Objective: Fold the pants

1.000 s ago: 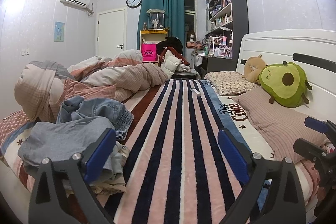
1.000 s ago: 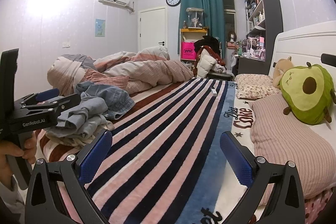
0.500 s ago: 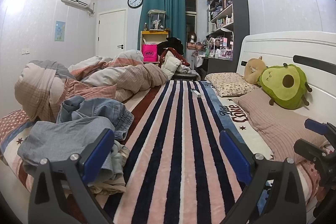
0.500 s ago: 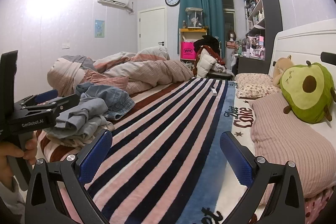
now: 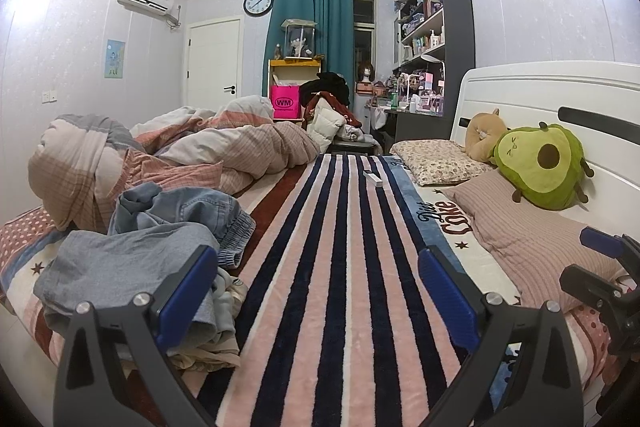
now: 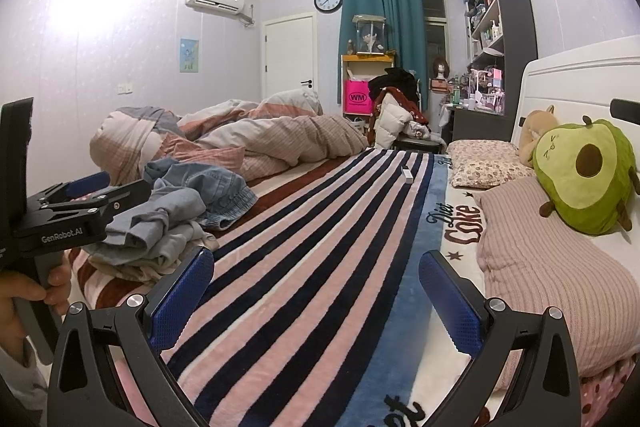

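Note:
A crumpled pile of blue-grey and denim pants (image 5: 144, 247) lies on the left side of the bed; it also shows in the right wrist view (image 6: 176, 211). My left gripper (image 5: 318, 275) is open and empty, low over the striped blanket (image 5: 340, 267), its left finger beside the pile. My right gripper (image 6: 316, 279) is open and empty over the same blanket (image 6: 320, 247), to the right of the left one. The left gripper's body (image 6: 72, 211) shows at the left edge of the right wrist view, and the right gripper's body (image 5: 600, 279) at the right edge of the left wrist view.
A bunched duvet (image 5: 180, 155) lies behind the pile. Pillows (image 5: 532, 239) and an avocado plush (image 5: 540, 167) sit by the headboard on the right. A small white box (image 5: 372, 179) lies far up the blanket. Shelves and a desk stand beyond the bed.
Both grippers have barely shifted; the views drifted slightly. Both stay open and the pile has not moved.

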`<state>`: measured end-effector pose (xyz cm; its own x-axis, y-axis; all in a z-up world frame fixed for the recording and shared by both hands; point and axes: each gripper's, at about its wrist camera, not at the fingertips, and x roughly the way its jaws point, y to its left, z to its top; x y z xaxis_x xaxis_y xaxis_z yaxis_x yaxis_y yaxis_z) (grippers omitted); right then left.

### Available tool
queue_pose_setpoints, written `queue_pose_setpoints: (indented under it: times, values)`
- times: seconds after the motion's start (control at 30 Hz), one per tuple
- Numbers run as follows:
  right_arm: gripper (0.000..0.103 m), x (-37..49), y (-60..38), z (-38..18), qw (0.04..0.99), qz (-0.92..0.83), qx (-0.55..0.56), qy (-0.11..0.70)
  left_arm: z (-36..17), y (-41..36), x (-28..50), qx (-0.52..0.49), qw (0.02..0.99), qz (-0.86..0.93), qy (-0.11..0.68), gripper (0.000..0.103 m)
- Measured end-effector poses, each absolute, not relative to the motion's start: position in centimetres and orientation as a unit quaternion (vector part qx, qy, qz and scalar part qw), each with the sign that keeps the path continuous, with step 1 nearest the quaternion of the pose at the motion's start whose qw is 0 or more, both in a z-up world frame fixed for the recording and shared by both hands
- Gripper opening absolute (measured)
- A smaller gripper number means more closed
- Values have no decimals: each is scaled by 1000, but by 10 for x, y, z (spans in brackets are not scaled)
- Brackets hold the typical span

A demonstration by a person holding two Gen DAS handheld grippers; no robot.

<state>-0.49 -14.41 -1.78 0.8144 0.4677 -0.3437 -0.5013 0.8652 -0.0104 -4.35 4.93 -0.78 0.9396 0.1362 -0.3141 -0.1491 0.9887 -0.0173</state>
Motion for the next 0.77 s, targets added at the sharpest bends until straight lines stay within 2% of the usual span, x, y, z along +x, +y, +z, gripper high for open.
queue_pose_setpoints:
  times: [0.77]
  values:
    - [102,-5,-144,-19,951,253,-49,171,-8,45,-43,-19,984,70,160,99]
